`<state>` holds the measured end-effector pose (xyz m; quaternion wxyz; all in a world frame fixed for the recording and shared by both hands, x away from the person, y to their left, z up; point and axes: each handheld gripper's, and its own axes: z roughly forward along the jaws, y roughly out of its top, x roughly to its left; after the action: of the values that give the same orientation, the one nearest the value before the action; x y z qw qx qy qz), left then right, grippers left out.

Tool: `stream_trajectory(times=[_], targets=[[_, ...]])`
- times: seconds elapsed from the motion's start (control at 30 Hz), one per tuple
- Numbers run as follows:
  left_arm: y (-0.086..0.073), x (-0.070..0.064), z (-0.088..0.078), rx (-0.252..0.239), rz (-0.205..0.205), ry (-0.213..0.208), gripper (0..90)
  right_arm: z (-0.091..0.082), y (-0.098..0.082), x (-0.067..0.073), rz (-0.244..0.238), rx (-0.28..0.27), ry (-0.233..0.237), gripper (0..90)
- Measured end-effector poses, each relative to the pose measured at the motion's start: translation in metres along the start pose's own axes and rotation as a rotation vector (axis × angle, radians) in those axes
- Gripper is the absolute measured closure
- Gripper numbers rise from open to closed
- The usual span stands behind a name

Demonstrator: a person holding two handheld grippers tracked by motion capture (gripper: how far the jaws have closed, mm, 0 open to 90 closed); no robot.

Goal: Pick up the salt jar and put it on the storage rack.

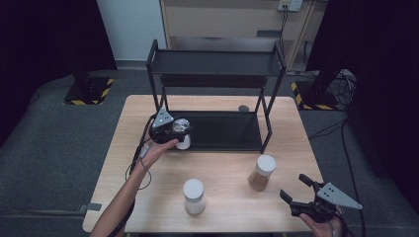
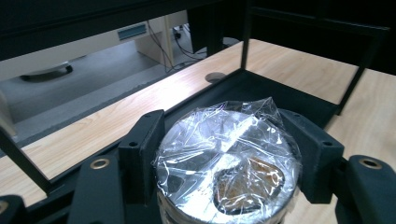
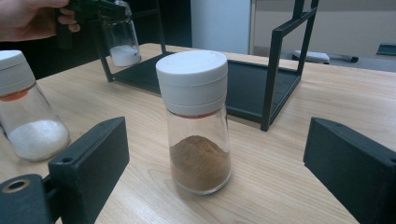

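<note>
Left gripper (image 1: 179,133) clamped on plastic-wrapped shaker jar (image 2: 227,158) at lower rack shelf (image 2: 261,91) ahead, for shelving; right gripper (image 3: 215,163) wide, lined up on brown-spice shaker (image 3: 196,121).

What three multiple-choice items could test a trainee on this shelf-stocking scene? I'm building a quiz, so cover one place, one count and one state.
1. Where is the jar held by the left gripper?
A. at the front left corner of the black rack's lower shelf
B. on the rack's top shelf
C. on the floor

2. How many white-capped shaker jars stand on the bare table in front of the rack?
A. one
B. two
C. four

3. How do the right gripper's jaws stand?
A. shut on the brown-spice jar
B. shut on a cable
C. open, with nothing between the pads

Answers: 1 A, the foil-topped jar sits at the lower shelf corner. 2 B, the white-powder jar and the brown-spice jar. 3 C, the right gripper shows its jaws spread apart, with the brown-spice jar ahead of them.
</note>
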<state>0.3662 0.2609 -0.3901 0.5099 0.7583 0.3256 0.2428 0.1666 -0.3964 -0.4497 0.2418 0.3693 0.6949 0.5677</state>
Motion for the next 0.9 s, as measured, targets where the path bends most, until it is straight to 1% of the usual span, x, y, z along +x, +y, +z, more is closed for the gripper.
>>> stream_trajectory(times=[0.1,0.2,0.27,0.4,0.43,0.53,0.6,0.63,0.73,0.77,0.8,0.83,0.9], targets=[[0.0,0.0,0.007,0.006,-0.012,0.025,34.0,0.0,0.0,0.0,-0.001,-0.001,0.0,7.3],[0.0,-0.001,0.012,0.009,-0.012,0.042,34.0,0.0,0.0,0.0,0.001,-0.003,0.001,7.3],[-0.001,-0.004,0.016,0.006,-0.016,0.064,34.0,0.0,0.0,-0.001,0.002,-0.003,0.001,7.3],[-0.001,-0.007,0.025,0.006,-0.019,0.087,34.0,0.0,-0.001,-0.001,0.004,-0.004,0.003,7.3],[-0.001,-0.008,0.028,0.01,-0.021,0.098,34.0,0.0,-0.001,-0.001,0.002,-0.004,0.003,7.4],[0.0,-0.012,0.036,0.023,-0.007,0.121,34.0,0.0,-0.001,-0.001,0.003,-0.005,0.003,7.4],[0.0,-0.011,0.039,0.026,-0.006,0.121,34.0,-0.001,0.0,-0.001,0.005,-0.004,0.004,7.3],[-0.002,-0.01,0.043,0.023,-0.024,0.126,34.0,-0.001,-0.001,-0.001,0.007,-0.004,0.004,7.3],[-0.002,-0.011,0.046,0.028,-0.02,0.144,34.0,-0.001,-0.001,-0.001,0.01,-0.005,0.004,7.4],[-0.004,-0.011,0.048,0.024,-0.035,0.155,34.0,-0.001,-0.001,-0.002,0.009,-0.006,0.005,7.4],[-0.004,-0.011,0.048,0.024,-0.035,0.155,34.0,-0.001,-0.001,-0.002,0.009,-0.006,0.005,7.4],[-0.005,-0.011,0.05,0.024,-0.045,0.16,34.0,-0.001,-0.001,-0.002,0.01,-0.008,0.005,7.4],[-0.005,-0.011,0.052,0.031,-0.044,0.17,34.0,-0.001,-0.001,-0.002,0.011,-0.009,0.006,7.4]])
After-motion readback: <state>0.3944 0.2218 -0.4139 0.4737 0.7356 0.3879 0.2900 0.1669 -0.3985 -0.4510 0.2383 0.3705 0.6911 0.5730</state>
